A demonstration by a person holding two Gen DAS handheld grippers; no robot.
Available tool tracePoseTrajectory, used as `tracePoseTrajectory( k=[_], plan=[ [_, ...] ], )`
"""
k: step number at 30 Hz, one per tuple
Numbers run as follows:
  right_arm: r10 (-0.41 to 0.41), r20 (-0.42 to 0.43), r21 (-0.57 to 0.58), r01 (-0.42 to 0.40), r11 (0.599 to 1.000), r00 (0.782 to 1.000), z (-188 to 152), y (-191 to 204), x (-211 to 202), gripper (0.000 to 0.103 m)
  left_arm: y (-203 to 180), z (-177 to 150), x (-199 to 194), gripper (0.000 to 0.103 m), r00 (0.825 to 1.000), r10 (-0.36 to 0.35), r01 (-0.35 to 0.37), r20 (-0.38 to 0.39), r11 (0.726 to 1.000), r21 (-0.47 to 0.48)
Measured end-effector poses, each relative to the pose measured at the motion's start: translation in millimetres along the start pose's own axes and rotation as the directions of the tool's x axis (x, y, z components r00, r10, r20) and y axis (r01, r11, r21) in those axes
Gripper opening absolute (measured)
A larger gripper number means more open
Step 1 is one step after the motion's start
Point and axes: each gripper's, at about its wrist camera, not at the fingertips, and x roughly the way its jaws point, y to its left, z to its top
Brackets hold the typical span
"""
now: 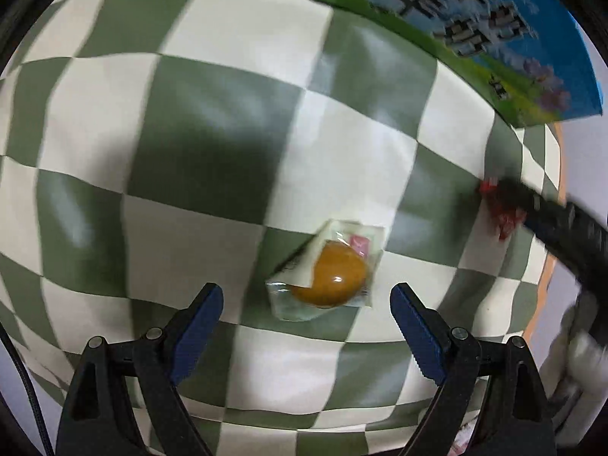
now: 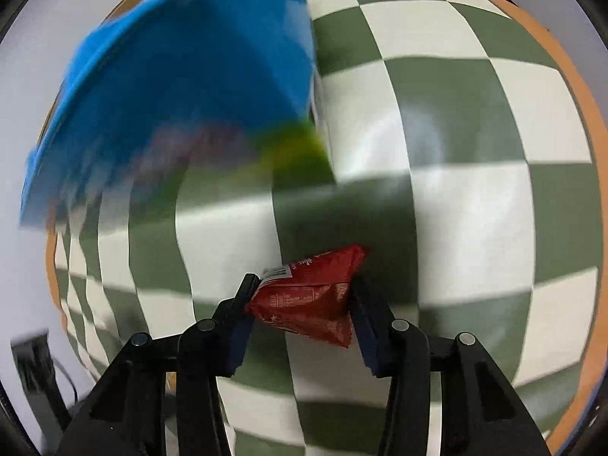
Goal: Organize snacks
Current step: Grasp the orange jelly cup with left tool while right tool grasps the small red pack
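A clear-wrapped snack with a round orange-brown cake (image 1: 330, 274) lies on the green and white checked cloth (image 1: 212, 159). My left gripper (image 1: 306, 298) is open just above it, one finger on each side, not touching. My right gripper (image 2: 302, 290) is shut on a red snack packet (image 2: 309, 298) and holds it above the cloth. In the left wrist view the right gripper (image 1: 497, 205) shows at the right edge with the red packet (image 1: 503, 214) in it.
A blue and green box (image 1: 494, 26) with printed pictures stands at the back right of the cloth; it fills the upper left of the right wrist view (image 2: 182, 87). The orange table edge (image 2: 585, 121) shows beyond the cloth.
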Motion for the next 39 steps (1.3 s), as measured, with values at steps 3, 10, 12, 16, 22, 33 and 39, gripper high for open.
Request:
tracePoseTrajectory(
  k=[3,10,12,16,22,33,39],
  plan=[
    [0.000,-0.036,-0.011,0.000,1.000,0.999,-28.3,-7.3,-3.8,0.050,-8.5,-0.5,9.6,0.081,1.000,-0.004,0.004,-0.006,1.000,0.021],
    [-0.003,-0.077,0.025,0.005,1.000,0.997,-72.4,-19.3,2.5,0.050,-25.2,-7.4,23.4,0.061,0.999,0.047,-0.047,0.005,0.996,0.076],
    [-0.011,-0.077,0.024,0.013,1.000,0.997,-79.8,-17.7,6.3,0.050,-26.1,-10.2,22.3,0.060,0.999,0.043,-0.044,0.011,0.996,0.081],
    [-0.011,-0.070,0.015,0.012,1.000,0.997,-83.2,-6.0,7.6,0.050,-17.8,-10.9,8.1,0.049,0.999,0.029,-0.031,0.025,0.995,0.090],
    [0.005,-0.062,-0.019,-0.006,1.000,0.998,-88.7,8.7,-0.9,0.050,-19.5,-16.5,1.7,0.047,1.000,0.010,-0.013,0.018,0.993,0.119],
    [-0.003,-0.094,0.010,0.004,1.000,0.996,-93.7,9.8,15.8,0.050,36.1,3.9,24.1,0.066,0.952,-0.308,0.297,-0.001,0.920,-0.257],
    [-0.007,-0.085,0.007,0.008,1.000,0.996,-90.0,7.6,10.6,0.050,24.9,-4.4,13.0,0.053,0.981,-0.194,0.193,0.010,0.967,-0.167]
  ],
)
